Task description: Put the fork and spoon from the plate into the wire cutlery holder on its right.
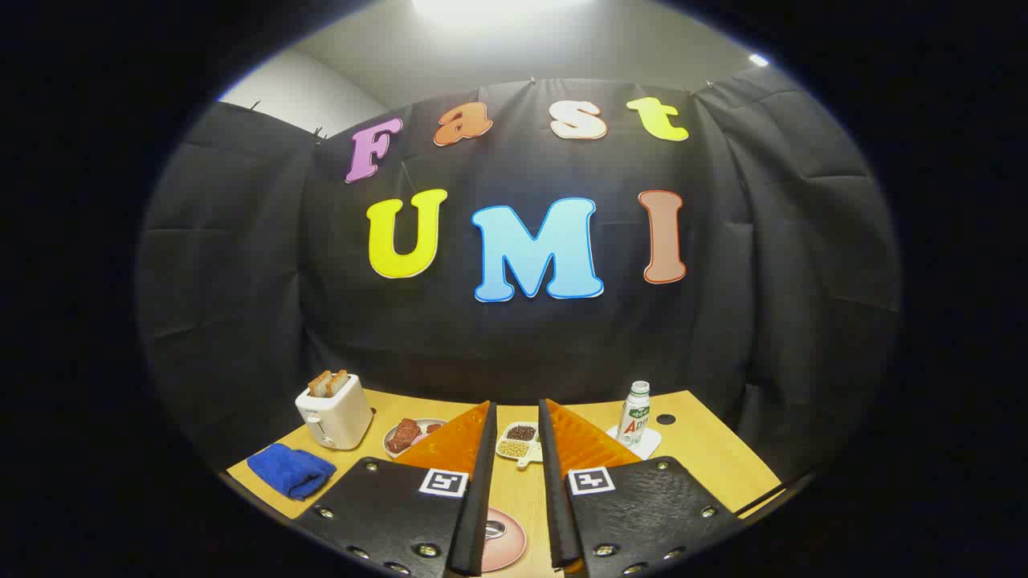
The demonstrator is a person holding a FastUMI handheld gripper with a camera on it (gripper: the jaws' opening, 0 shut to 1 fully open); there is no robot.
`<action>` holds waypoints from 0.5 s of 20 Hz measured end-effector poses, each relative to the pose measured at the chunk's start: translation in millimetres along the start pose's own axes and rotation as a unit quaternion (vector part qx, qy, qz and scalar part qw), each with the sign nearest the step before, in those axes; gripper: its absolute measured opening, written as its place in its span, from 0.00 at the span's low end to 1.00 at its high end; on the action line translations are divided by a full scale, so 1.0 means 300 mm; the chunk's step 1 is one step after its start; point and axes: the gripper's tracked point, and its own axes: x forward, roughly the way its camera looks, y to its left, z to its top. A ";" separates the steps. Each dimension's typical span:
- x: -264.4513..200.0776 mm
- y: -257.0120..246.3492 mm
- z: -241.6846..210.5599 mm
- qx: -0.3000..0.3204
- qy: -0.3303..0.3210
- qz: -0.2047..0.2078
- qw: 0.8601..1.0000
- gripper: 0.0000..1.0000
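We're at the very start here, by our reading: the gripper (518,474) rides high above the wooden table (699,445), its camera pitched toward the booth wall, so this looks like the approach and nothing is in hand yet. The fingers stand apart with a narrow lane of bare table showing between them, holding nothing. Down low between the finger bases we catch a slice of the pink plate (504,539), with a glint of metal on it that could be the spoon or the fork; too little shows for us to call it. The wire cutlery holder we can't place from this angle.

Beyond the fingertips sits a small divided dish of beans (518,441). Left of the fingers there's a plate with meat (414,435), a white toaster (332,416) with bread in its slots, and a blue cloth (291,470). To the right a bottle (635,413) stands on a white coaster.

Next, we'd say the tool needs to tip its nose down and draw back over that pink plate, line the gap up across one handle, then descend
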 end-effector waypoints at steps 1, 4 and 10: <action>-0.001 0.004 -0.004 0.000 0.000 0.001 1.000 0.31; -0.005 0.009 0.001 0.001 -0.001 0.000 1.000 0.31; -0.002 0.015 -0.001 0.001 -0.002 -0.001 1.000 0.31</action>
